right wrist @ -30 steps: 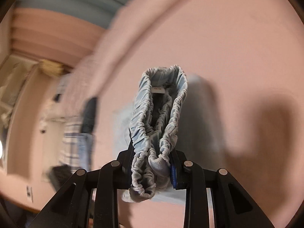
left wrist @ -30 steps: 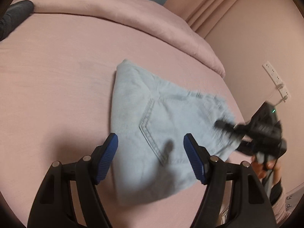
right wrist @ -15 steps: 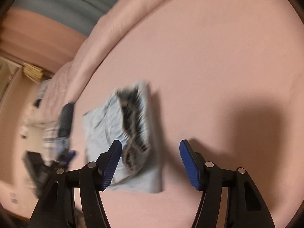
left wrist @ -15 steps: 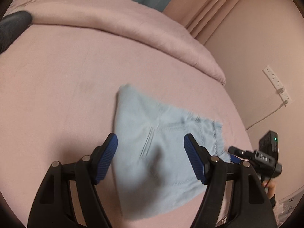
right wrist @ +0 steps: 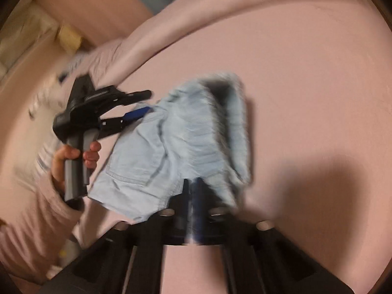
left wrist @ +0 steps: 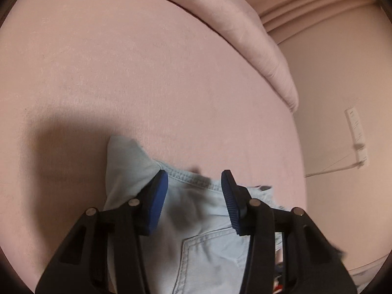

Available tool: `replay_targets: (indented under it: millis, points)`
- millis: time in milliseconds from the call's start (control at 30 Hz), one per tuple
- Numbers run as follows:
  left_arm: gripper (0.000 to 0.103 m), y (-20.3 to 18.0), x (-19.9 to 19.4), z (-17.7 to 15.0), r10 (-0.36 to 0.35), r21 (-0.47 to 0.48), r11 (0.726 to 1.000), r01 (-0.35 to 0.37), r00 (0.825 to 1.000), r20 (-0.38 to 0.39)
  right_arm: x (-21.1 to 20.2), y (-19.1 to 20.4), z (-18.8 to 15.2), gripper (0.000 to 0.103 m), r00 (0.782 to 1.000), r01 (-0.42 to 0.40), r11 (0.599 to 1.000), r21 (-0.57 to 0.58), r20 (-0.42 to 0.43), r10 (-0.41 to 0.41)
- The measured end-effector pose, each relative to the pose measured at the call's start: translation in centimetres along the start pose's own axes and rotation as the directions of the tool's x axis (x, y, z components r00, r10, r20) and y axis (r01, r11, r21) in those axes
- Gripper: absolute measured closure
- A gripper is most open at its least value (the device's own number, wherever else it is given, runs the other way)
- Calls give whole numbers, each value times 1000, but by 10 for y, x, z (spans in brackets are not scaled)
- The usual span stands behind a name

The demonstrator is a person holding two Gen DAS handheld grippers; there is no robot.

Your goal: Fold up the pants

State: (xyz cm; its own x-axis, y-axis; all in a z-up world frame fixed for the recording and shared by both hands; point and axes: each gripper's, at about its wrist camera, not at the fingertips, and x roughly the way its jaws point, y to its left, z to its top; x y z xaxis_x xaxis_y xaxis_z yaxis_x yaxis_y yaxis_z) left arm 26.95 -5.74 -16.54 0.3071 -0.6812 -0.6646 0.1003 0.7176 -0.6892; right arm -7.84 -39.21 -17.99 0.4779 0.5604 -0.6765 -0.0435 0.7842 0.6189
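Pants [left wrist: 208, 240]: folded on bed [left wrist: 147, 85]; my right hand-held gripper [right wrist: 193, 196] released the waistband, now pressed together empty; my left hand-held gripper [left wrist: 194, 196], narrowing but spread, moved over them.

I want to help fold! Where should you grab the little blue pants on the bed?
Probably at the stitched hem edge of the pants, coming down from above as the left gripper does. That edge lies flat on the pink bed, and the seam gives the fingers a firm fold to pinch.
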Motion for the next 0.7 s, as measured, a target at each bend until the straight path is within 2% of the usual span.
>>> replay_targets:
  millis: [67, 100, 133, 167, 200, 267, 367, 467, 567, 633, 667, 700]
  points:
    - [58, 1, -16, -2, -23, -16, 1000, 23, 999, 23, -1, -9, -5, 103, 997, -62, 996, 62, -42, 65]
    - [50, -1, -25, -4, -20, -2, 1000, 20, 999, 45, -5, -8, -6, 103, 997, -55, 997, 52, -53, 58]
    - [36, -3, -43, -11, -6, 38, 999, 3, 997, 75, -13, 2, -3, 103, 998, -38, 999, 19, -56, 39]
    - [29, -5, -55, -17, 18, 68, 997, -25, 995, 95, -21, 10, -1, 90, 998, -39, 999, -12, -48, 38]
    - [22, -6, -71, -26, 53, 102, 993, -66, 991, 126, -31, 22, 4, 63, 998, -53, 997, -55, -28, 52]
    - [21, -1, -93, -43, 60, 125, 989, -78, 988, 142, -42, 46, 17, 37, 997, -69, 991, -115, 18, 71]
    - [21, 13, -103, -70, 23, 100, 994, -35, 993, 120, -28, 77, 42, 37, 996, -80, 980, -183, 29, 87]
    - [24, 18, -97, -102, 16, 102, 995, -21, 998, 56, 19, 104, 74, 37, 998, -70, 969, -239, -11, 69]
    - [39, 23, -82, -130, 24, 70, 997, -24, 1000, -5, 75, 126, 100, 37, 996, -50, 953, -299, -82, 27]
    - [66, 25, -79, -145, 46, 83, 995, -46, 999, 1, 101, 136, 111, 39, 992, 7, 937, -348, -115, -50]
    - [68, 28, -82, -155, 47, 84, 995, -48, 999, 18, 122, 144, 115, 51, 985, 43, 917, -397, -137, -106]
    - [71, 30, -82, -157, 36, 58, 998, -38, 999, 34, 131, 147, 112, 68, 978, 68, 902, -427, -151, -146]
